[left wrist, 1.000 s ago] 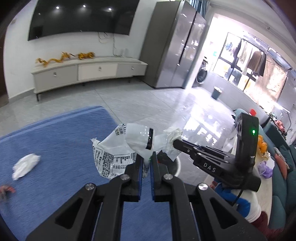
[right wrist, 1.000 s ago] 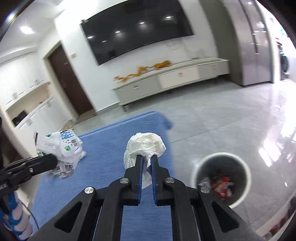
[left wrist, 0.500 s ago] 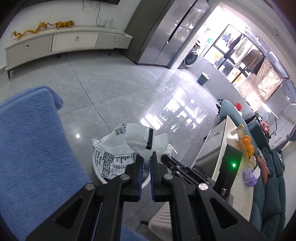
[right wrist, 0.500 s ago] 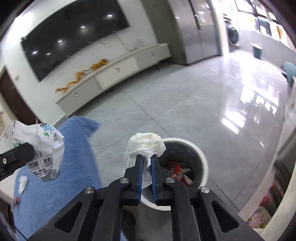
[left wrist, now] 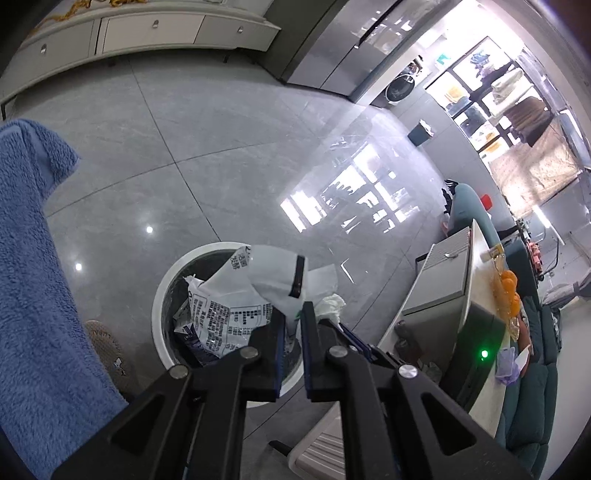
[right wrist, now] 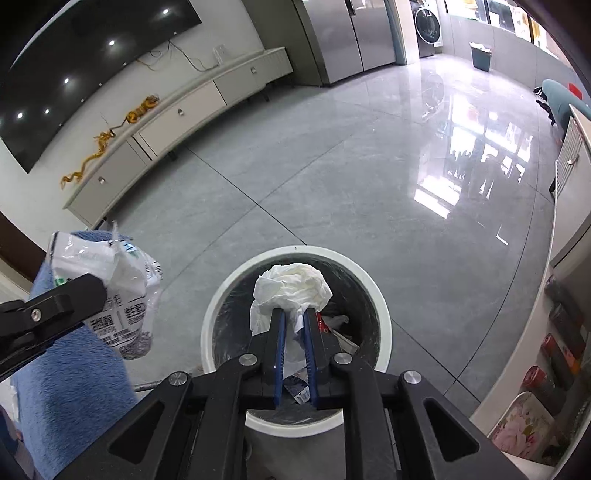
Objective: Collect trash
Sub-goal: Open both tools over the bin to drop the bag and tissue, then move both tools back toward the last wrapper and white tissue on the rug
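Drop step: right gripper [right wrist: 294, 314] pinching tissue wad [right wrist: 293, 286] over bin [right wrist: 380, 314], left gripper [left wrist: 293, 317] clenched on wrapper [left wrist: 236, 299], apparently above it too; next, let go.

Home living room — open-plan. Large wall-mounted TV [right wrist: 85, 70] above long low cream cabinet [right wrist: 177, 114], gold dragon ornament [right wrist: 107, 140] on cabinet top. Glossy grey floor tiles [right wrist: 332, 177]. Tall steel fridge [right wrist: 343, 37] next to washing machine [right wrist: 428, 26] at far wall. Laundry on hangers [left wrist: 528, 114] by bright window. Teal sofa [left wrist: 532, 387] at right edge, oranges [left wrist: 508, 284] on pale counter beside it. Blue fleece cover [left wrist: 33, 295] on furniture — left. White round waste bin [right wrist: 384, 332] on floor, wrappers inside.
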Available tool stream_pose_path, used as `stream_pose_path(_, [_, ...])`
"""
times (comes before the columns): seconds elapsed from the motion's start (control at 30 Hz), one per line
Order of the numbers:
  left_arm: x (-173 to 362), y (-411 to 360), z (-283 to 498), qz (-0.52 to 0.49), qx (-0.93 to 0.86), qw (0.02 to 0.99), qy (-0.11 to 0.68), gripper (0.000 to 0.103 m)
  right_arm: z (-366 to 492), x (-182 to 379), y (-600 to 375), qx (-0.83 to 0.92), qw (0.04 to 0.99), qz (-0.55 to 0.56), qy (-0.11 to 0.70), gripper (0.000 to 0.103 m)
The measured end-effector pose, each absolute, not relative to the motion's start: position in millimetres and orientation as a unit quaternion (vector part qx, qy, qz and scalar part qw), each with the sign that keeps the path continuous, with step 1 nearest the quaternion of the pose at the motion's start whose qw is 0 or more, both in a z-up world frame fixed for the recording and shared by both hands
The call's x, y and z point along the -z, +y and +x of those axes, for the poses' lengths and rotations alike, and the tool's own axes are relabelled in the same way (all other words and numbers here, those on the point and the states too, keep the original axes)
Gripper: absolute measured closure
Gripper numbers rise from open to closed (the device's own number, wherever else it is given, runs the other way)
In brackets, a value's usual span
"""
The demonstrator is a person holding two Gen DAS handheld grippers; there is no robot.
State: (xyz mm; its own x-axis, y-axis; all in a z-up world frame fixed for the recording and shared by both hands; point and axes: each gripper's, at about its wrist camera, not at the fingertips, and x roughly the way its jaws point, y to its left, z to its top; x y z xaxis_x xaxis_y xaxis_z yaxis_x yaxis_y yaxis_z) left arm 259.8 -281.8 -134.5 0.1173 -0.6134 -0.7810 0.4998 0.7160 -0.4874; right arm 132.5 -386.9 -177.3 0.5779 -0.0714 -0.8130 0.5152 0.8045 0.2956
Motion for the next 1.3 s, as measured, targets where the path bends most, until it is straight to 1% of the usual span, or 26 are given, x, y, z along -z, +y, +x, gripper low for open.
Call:
stream_pose_path(0.03, [139,-282,263,-0.055,0.371,0.743,0.555,0.094,135,179,-386,0.172,0.849,0.258,0.428,0.092])
stream_pose_path(0.07, [142,-281,266,-0.059,0.37,0.741,0.558,0.094,135,179,-382,0.173,0.849,0.256,0.429,0.089])
stream_pose_path(0.1, [145,-281,268,-0.061,0.369,0.739,0.56,0.093,136,179,-381,0.172,0.849,0.254,0.43,0.085])
stream_pose_path(0.13, [147,-281,270,-0.062,0.37,0.737,0.563,0.092,136,180,-380,0.174,0.849,0.252,0.431,0.078])
stream_pose_path(0.17, [148,-281,271,-0.064,0.371,0.735,0.564,0.09,137,180,-380,0.175,0.849,0.251,0.431,0.076])
stream_pose_path(0.23, [149,-280,273,-0.067,0.37,0.735,0.565,0.077,138,178,-380,0.176,0.85,0.249,0.431,0.076])
stream_pose_path(0.27, [148,-278,273,-0.071,0.367,0.738,0.562,0.063,140,178,-381,0.177,0.85,0.246,0.431,0.076])
stream_pose_path(0.3, [147,-278,274,-0.073,0.366,0.74,0.559,0.056,139,176,-381,0.178,0.851,0.244,0.431,0.076])
stream_pose_path(0.43, [138,-262,271,-0.078,0.366,0.745,0.552,0.056,138,167,-379,0.182,0.854,0.238,0.425,0.076])
stream_pose_path(0.63, [94,-223,249,-0.06,0.344,0.79,0.503,0.056,128,138,-369,0.18,0.869,0.232,0.397,0.076])
stream_pose_path(0.87, [15,-151,201,-0.045,0.318,0.852,0.412,0.056,111,63,-325,0.13,0.913,0.195,0.335,0.076])
stream_pose_path(0.97, [-19,-114,174,-0.023,0.27,0.89,0.366,0.055,102,29,-296,0.098,0.931,0.169,0.308,0.075])
stream_pose_path(1.0, [-27,-102,167,-0.018,0.255,0.899,0.355,0.055,98,18,-284,0.086,0.937,0.159,0.299,0.073])
stream_pose_path(1.07, [-45,-69,146,-0.016,0.218,0.919,0.327,0.054,88,0,-261,0.061,0.947,0.142,0.282,0.045])
stream_pose_path(1.23, [-71,5,99,-0.013,0.126,0.954,0.27,0.045,70,-34,-203,-0.008,0.962,0.094,0.256,0.044])
stream_pose_path(1.3, [-78,33,79,-0.013,0.089,0.964,0.251,0.039,63,-42,-184,-0.029,0.964,0.082,0.25,0.044])
